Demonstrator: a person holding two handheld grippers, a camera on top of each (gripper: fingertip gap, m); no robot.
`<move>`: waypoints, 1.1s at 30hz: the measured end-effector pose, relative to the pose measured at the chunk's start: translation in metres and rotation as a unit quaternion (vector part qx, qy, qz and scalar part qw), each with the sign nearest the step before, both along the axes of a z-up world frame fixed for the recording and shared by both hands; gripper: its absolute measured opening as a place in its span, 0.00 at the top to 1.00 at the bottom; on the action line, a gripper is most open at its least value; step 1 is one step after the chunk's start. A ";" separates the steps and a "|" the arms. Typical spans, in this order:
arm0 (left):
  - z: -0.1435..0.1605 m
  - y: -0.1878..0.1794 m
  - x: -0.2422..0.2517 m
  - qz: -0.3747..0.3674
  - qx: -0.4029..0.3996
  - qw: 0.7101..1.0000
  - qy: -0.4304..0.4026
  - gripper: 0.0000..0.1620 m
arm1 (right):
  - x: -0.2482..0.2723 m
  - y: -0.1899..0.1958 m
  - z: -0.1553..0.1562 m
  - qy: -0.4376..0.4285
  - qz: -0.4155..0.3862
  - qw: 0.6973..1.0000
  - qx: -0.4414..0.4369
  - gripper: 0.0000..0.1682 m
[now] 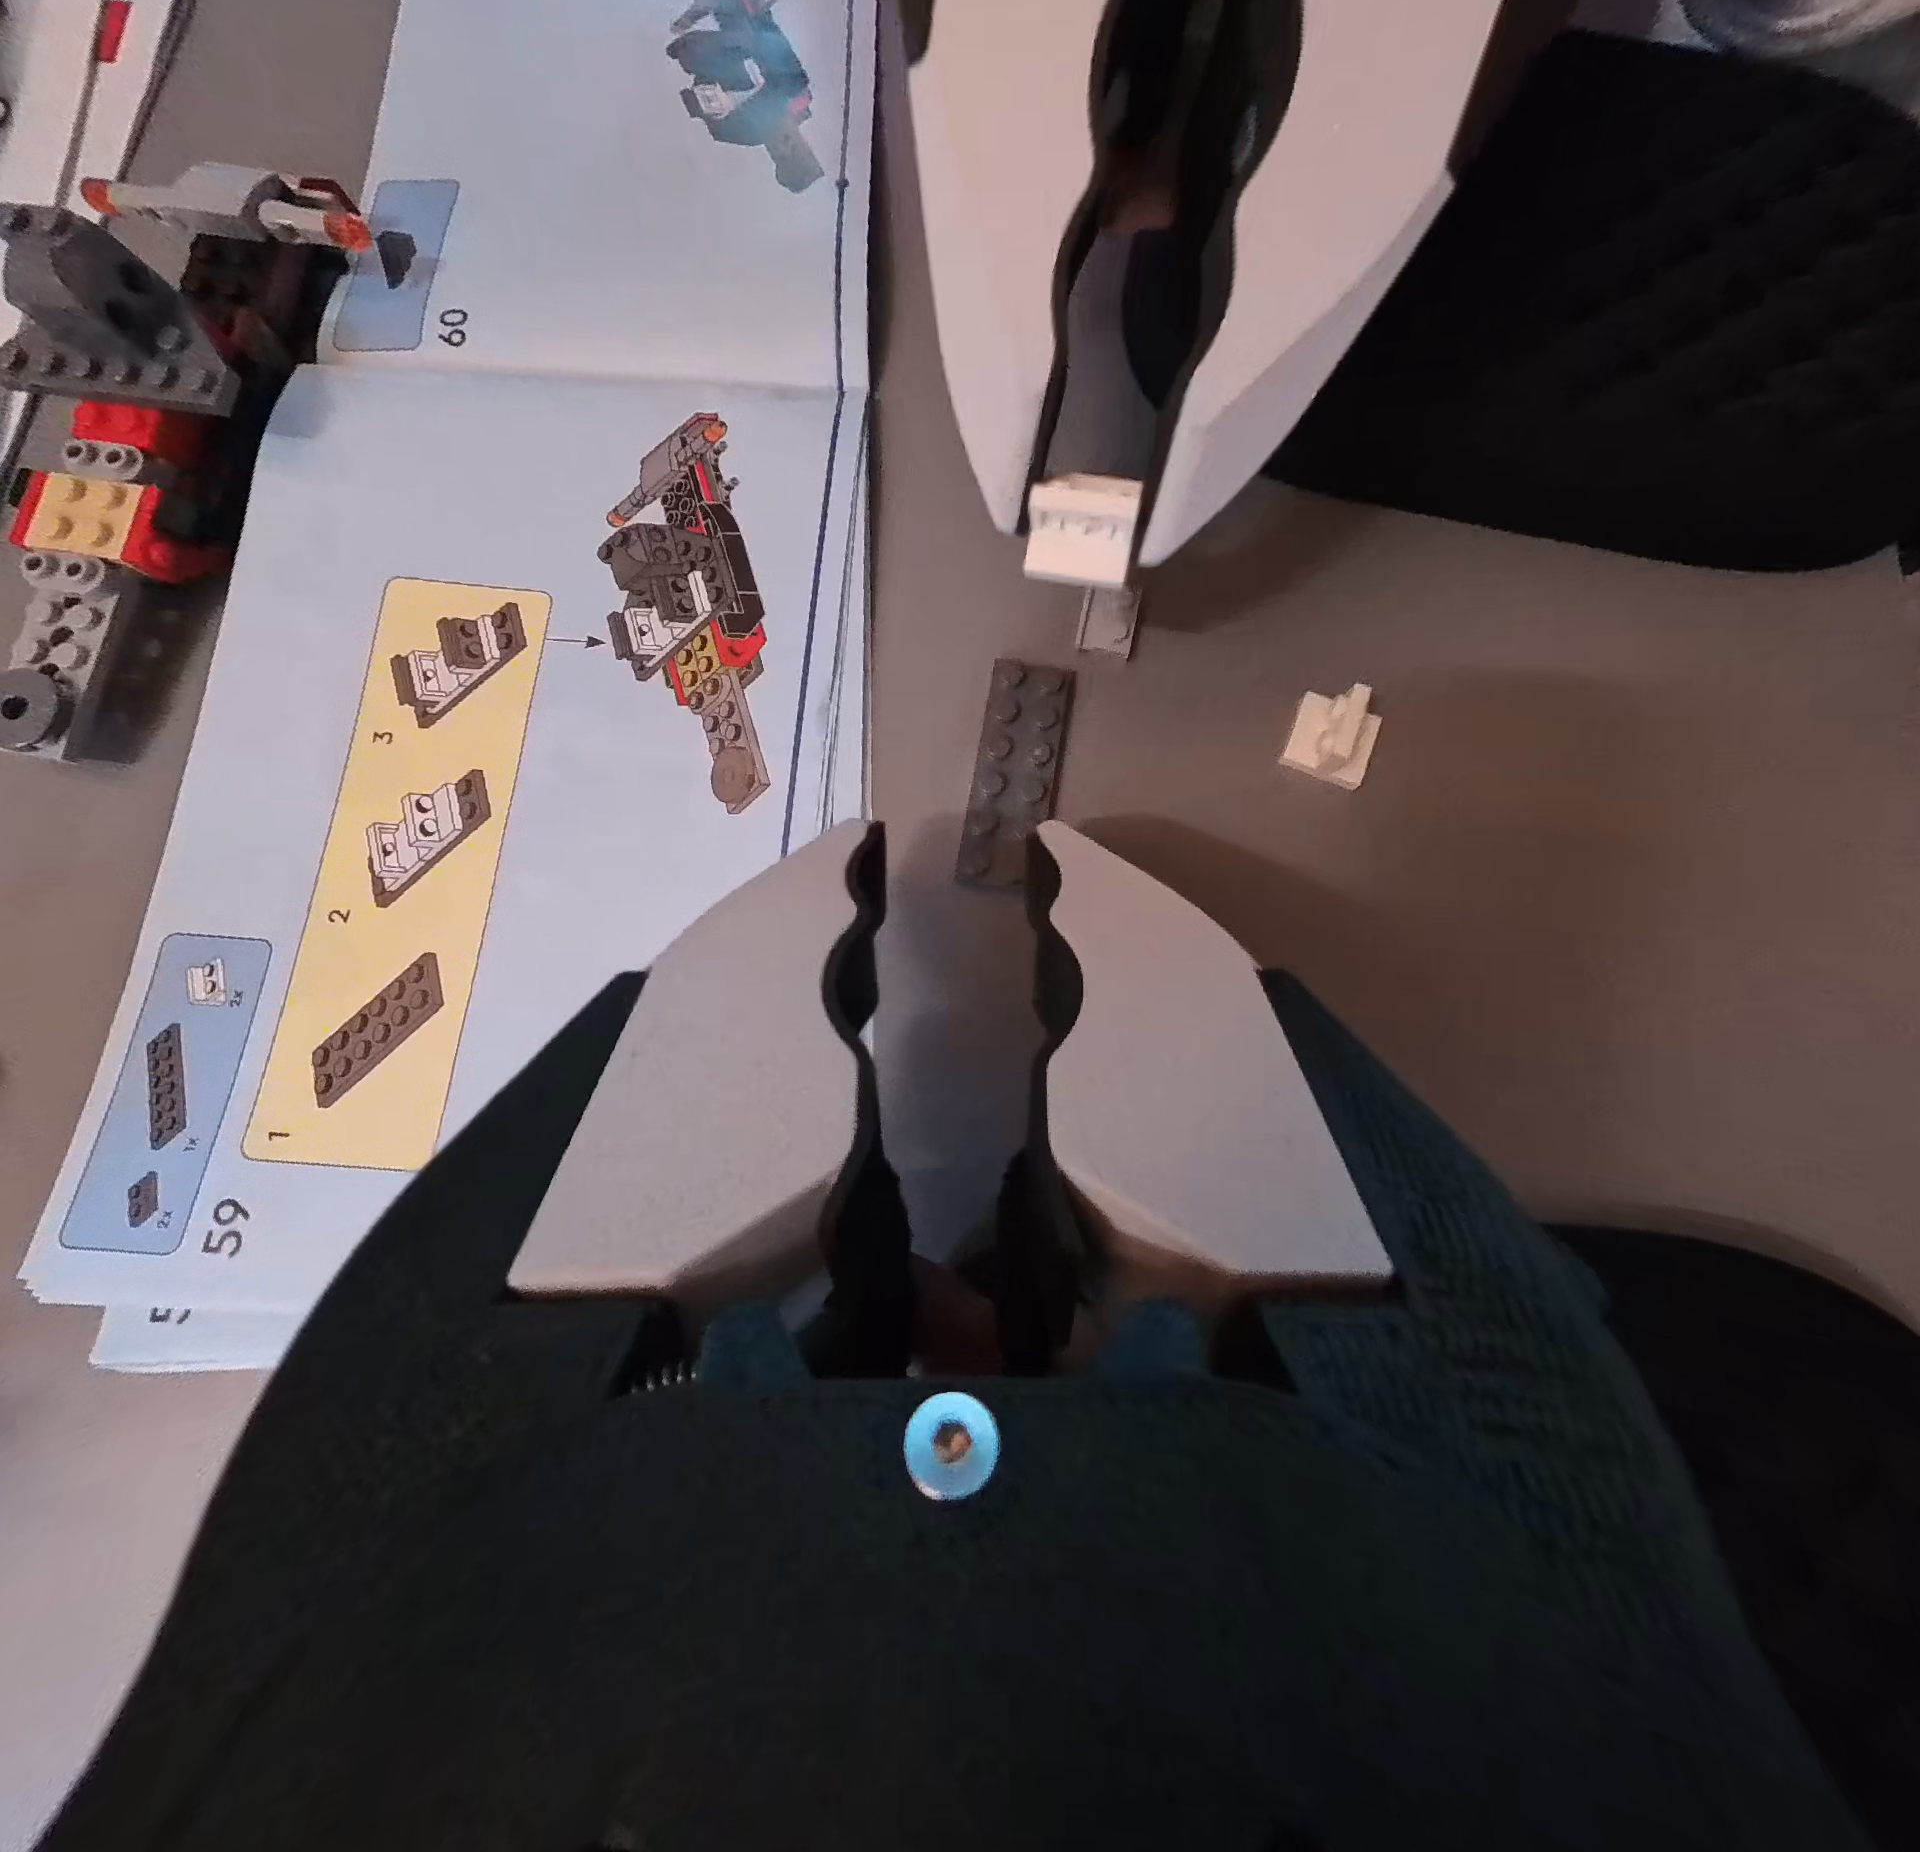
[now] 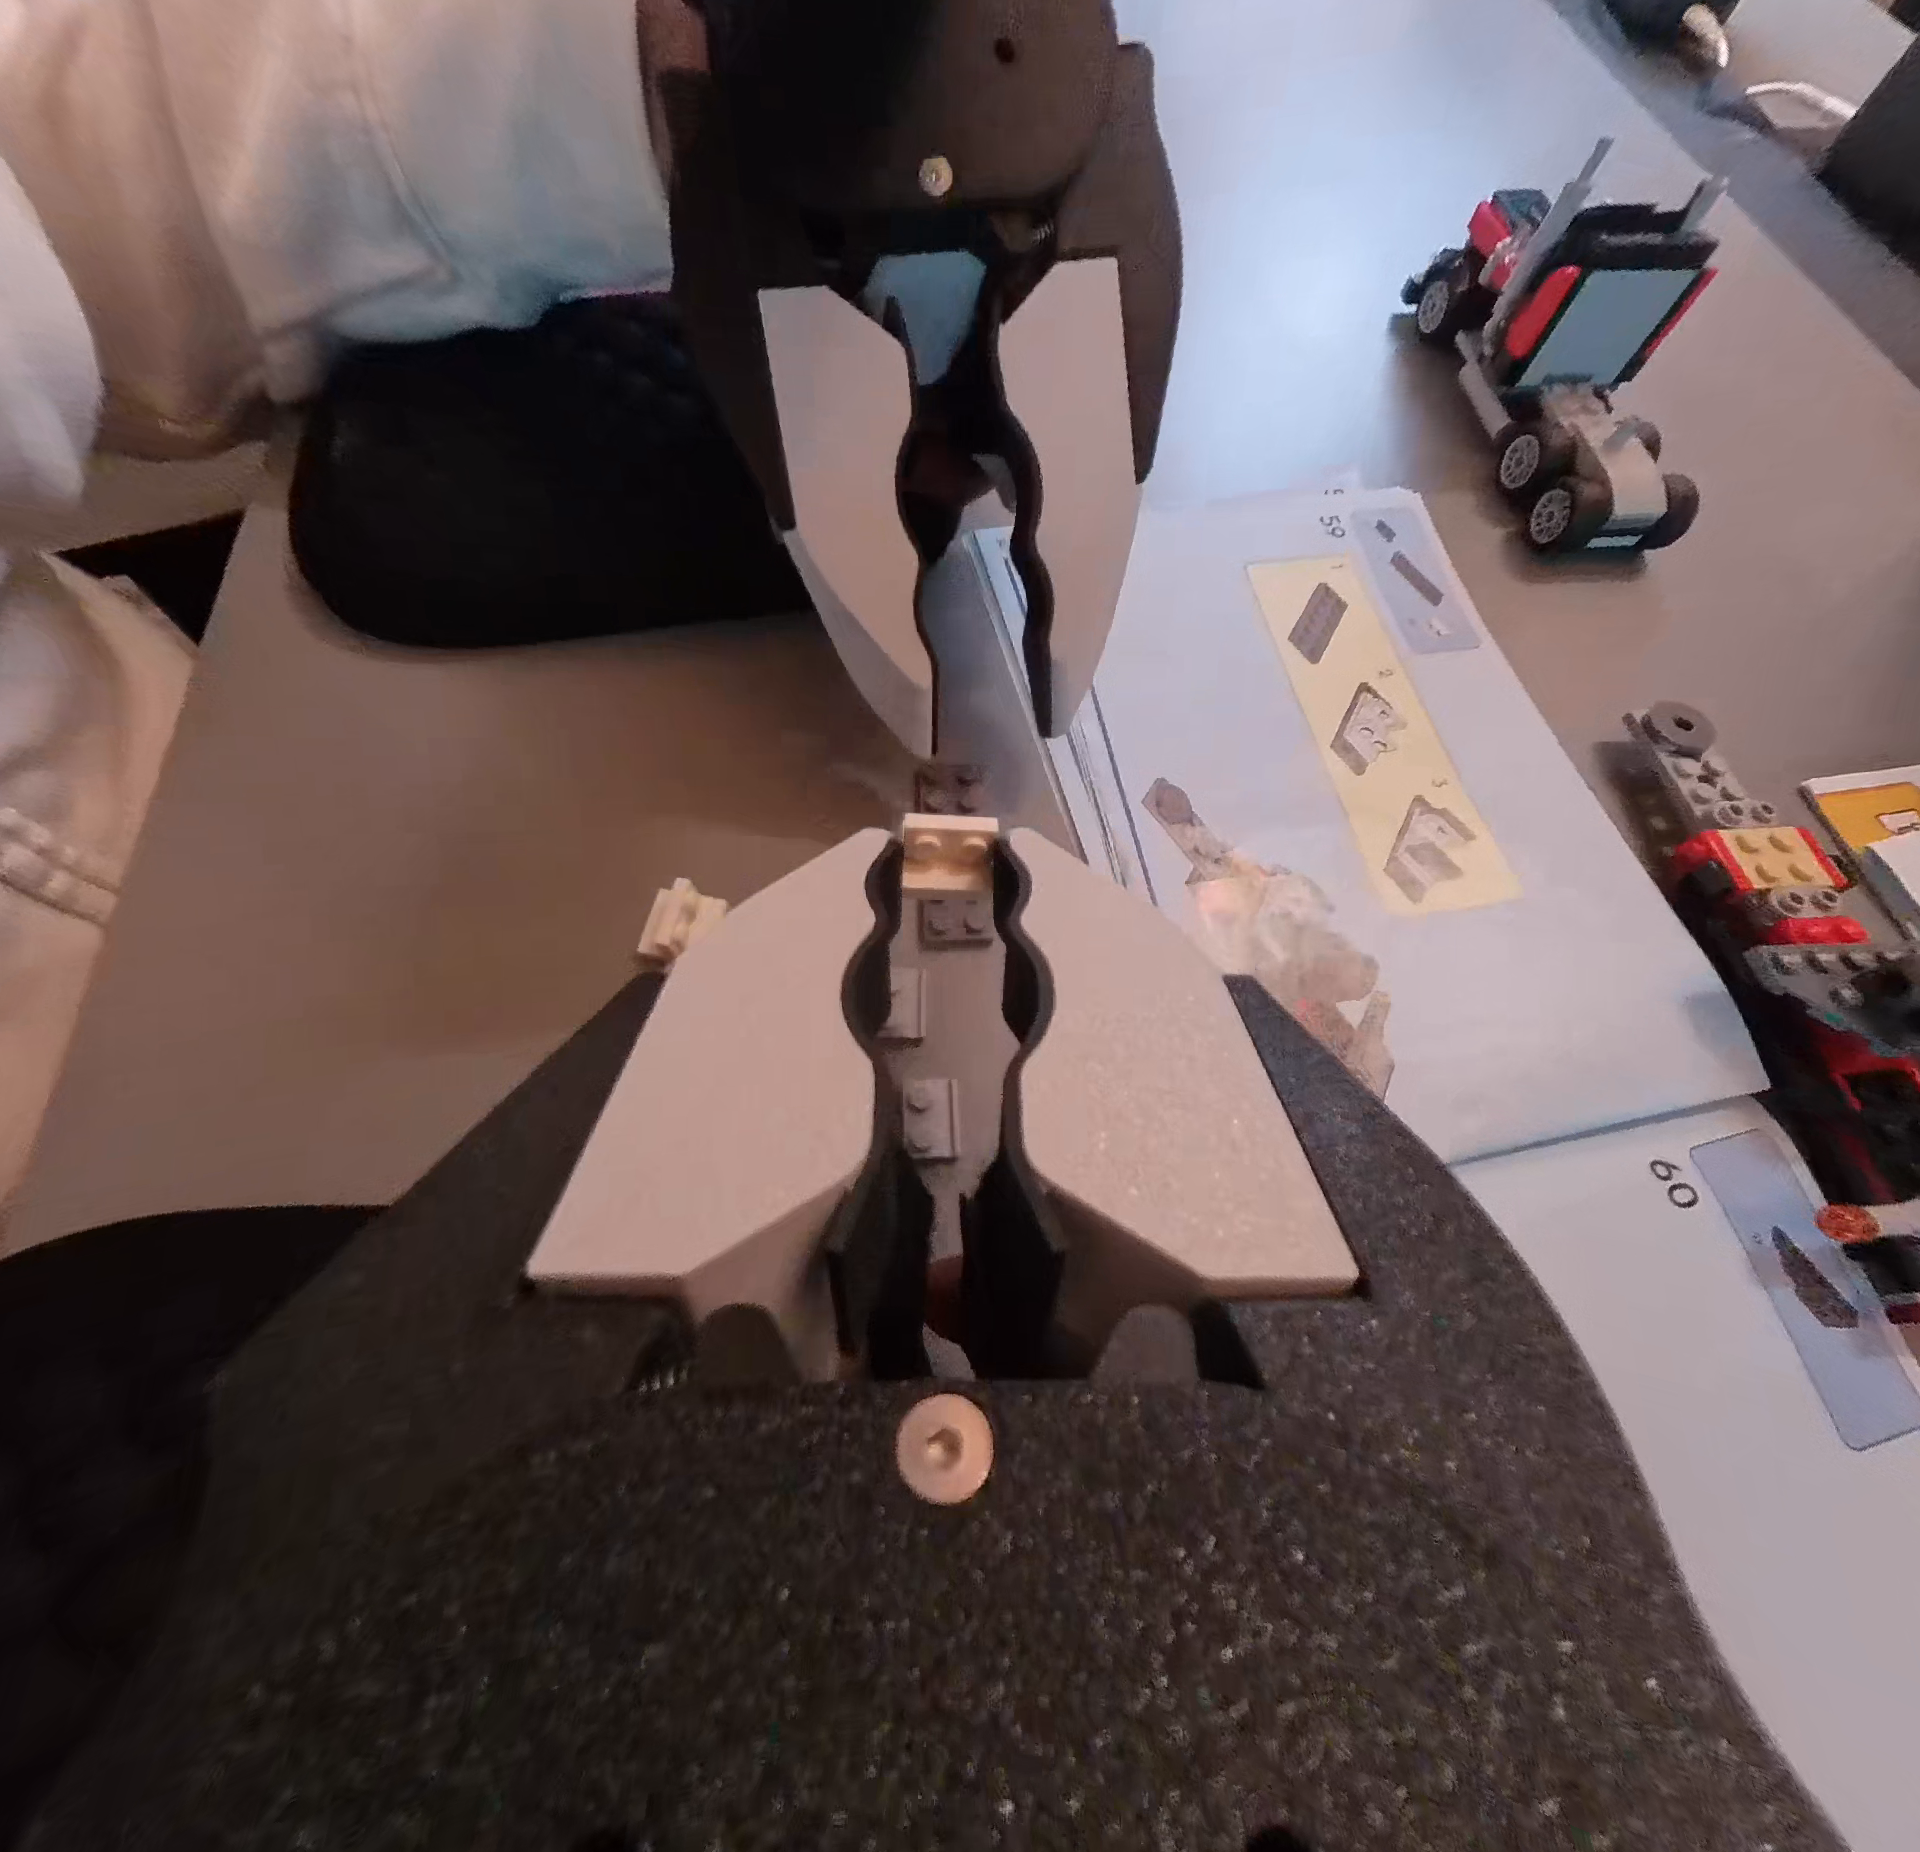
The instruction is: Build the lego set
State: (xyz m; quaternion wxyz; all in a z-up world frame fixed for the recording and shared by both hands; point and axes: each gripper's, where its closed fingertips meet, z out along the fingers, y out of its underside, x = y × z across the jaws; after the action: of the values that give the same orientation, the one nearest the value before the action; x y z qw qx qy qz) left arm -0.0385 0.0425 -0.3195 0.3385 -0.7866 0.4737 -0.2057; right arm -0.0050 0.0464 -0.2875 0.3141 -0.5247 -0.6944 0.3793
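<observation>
Landmark: an open instruction booklet (image 1: 582, 514) lies flat on a grey table (image 1: 1507, 919); all places below are given from it
Left gripper (image 1: 956, 846): its two grey fingers are parted with a clear gap and grip nothing; the tips hover over the near end of the dark plate, just off the booklet's edge
Right gripper (image 1: 1081, 535): closed on a small white bracket brick (image 1: 1081, 529), which is pinched at the fingertips and sticks out past them, beside the booklet's edge
Dark grey plate (image 1: 1018, 763): long and studded, flat on the table just beside the booklet, between the two grippers
Small grey piece (image 1: 1110, 623): on the table directly under the held white brick, at the far end of the long plate
Second white bracket brick (image 1: 1330, 737): loose on the table, farther from the booklet than the plate
Partly built model (image 1: 114, 431): grey, red, black and tan, resting at the booklet's opposite side
Finished truck (image 2: 1558, 358): red, black and grey with wheels, standing on the table beyond the booklet
Person: a pale sleeve (image 2: 312, 140) shows behind the left gripper
</observation>
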 end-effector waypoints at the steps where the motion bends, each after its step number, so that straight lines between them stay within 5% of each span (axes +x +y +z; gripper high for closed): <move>1: -0.001 0.000 0.000 -0.002 0.000 1.000 0.001 0.84 | 0.000 0.000 -0.004 -0.011 -0.001 1.000 0.005 0.90; 9: 0.012 0.004 -0.004 0.018 -0.007 0.998 -0.063 0.85 | -0.003 0.002 -0.023 -0.059 -0.001 0.998 0.011 0.90; 33: -0.009 -0.005 -0.001 -0.013 -0.034 0.999 0.008 0.80 | -0.007 0.002 -0.036 -0.077 0.010 0.996 0.032 0.90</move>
State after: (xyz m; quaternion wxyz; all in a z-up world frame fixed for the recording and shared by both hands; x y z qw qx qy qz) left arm -0.0391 0.0378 -0.3286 0.3055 -0.7929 0.4793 -0.2197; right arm -0.0118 0.0484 -0.3239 0.2727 -0.5347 -0.7336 0.3186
